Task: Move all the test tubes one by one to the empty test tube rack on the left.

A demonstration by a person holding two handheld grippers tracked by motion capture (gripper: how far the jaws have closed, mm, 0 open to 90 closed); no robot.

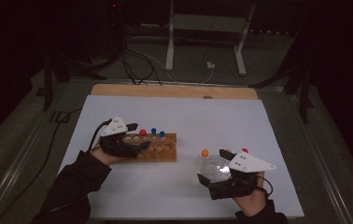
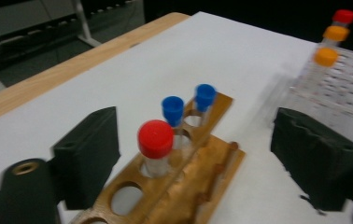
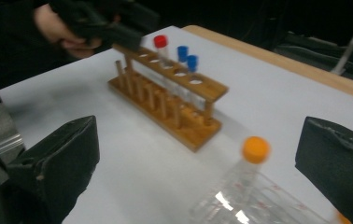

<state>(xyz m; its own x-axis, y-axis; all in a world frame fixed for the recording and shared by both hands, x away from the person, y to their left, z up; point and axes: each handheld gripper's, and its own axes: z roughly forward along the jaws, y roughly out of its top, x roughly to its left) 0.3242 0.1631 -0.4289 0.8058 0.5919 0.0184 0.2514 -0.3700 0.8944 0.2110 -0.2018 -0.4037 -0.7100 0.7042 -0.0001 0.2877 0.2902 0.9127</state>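
A wooden tube rack stands left of centre on the white sheet. It holds a red-capped tube and two blue-capped tubes. My left gripper is at the rack's left end. In the left gripper view it is open, and the red-capped tube stands upright in the rack between the wide-apart jaws, untouched. My right gripper is open at a clear plastic holder. An orange-capped tube rises from the holder between its jaws, clear of both pads.
The clear holder also carries another orange-capped tube and a red-capped tube. A white sheet covers the table, with a wooden edge at the far side. A white stand and cables are on the floor beyond.
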